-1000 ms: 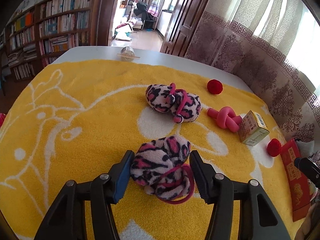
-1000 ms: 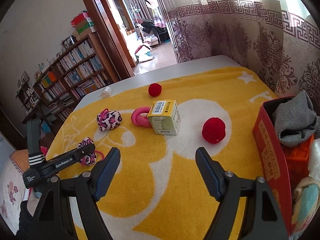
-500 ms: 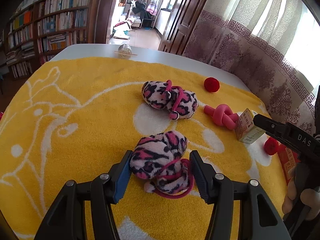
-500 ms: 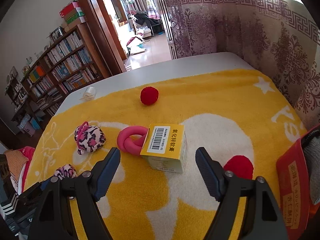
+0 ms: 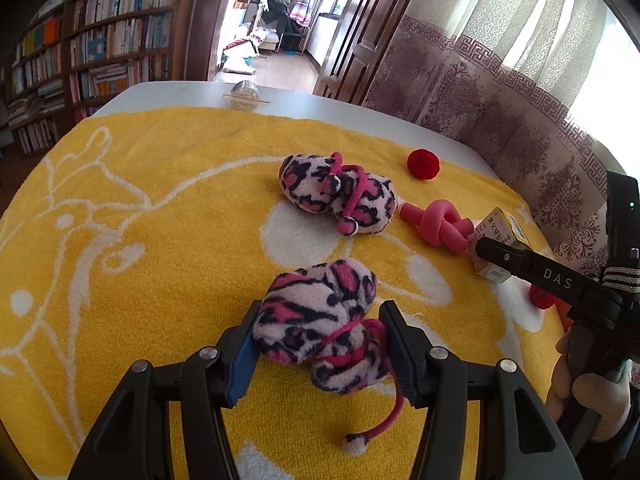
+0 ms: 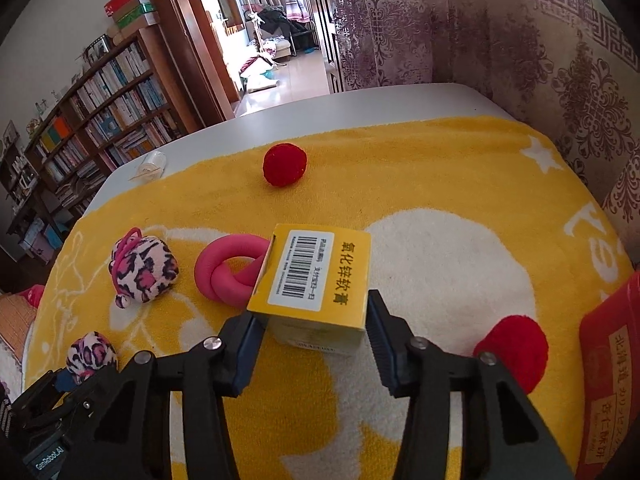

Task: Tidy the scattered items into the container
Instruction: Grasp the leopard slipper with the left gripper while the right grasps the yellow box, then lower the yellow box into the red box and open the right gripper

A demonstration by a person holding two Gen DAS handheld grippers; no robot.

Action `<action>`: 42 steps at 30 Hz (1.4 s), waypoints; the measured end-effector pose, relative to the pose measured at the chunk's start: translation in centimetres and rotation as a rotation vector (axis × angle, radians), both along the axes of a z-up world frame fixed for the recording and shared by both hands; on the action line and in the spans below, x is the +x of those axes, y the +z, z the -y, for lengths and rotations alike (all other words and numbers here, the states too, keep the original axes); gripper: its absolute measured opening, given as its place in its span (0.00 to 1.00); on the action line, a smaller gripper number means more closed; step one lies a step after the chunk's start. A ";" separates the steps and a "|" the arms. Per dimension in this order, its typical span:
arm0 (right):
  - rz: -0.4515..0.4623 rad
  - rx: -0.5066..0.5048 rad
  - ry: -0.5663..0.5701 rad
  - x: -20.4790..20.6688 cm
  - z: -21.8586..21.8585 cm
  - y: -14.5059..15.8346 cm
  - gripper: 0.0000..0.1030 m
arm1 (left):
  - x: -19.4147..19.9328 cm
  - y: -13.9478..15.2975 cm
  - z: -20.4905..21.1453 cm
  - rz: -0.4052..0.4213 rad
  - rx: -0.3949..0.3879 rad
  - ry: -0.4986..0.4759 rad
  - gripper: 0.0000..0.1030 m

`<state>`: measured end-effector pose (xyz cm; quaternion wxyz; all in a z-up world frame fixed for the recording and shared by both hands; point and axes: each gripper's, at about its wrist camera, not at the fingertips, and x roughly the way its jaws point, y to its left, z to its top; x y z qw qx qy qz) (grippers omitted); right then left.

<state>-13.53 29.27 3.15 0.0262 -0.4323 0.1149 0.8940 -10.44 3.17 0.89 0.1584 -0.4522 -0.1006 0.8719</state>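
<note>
- left gripper (image 5: pixel 318 344) is clamped on the leopard plush (image 5: pixel 320 320), dead center between both pads
- right gripper (image 6: pixel 312 344) just closed in, squeezing the yellow box (image 6: pixel 316 276)
- red container (image 6: pixel 612 380) sits at 3 o'clock

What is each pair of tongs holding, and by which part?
Left tongs: the leopard-print plush, pinched across its sides. Right tongs: their jaws have just been closing and now grip the yellow box by its two side faces.

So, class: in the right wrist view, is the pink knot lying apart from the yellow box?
No, the pink knot touches the yellow box, its end tucked behind the box's left edge.
</note>
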 end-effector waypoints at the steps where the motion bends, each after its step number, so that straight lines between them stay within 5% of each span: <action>1: -0.016 -0.003 -0.003 0.4 0.0 0.5 0.51 | 0.0 0.2 0.0 -0.005 0.010 -0.002 0.54; 10: -0.161 0.000 0.005 5.4 -0.1 5.4 0.51 | 0.9 2.0 -0.4 -0.065 0.030 -0.030 0.51; 21: -0.193 -0.033 -0.013 9.9 -0.8 6.5 0.51 | 0.2 -0.2 -2.0 -0.009 -0.060 -0.067 0.52; 27: -0.243 -0.030 -0.041 13.1 -1.7 7.8 0.51 | 0.9 0.7 -1.7 -0.047 -0.011 -0.079 0.48; 42: -0.326 0.078 -0.354 24.8 -11.8 10.9 0.51 | 4.2 5.3 -2.9 -0.148 0.086 -0.159 0.48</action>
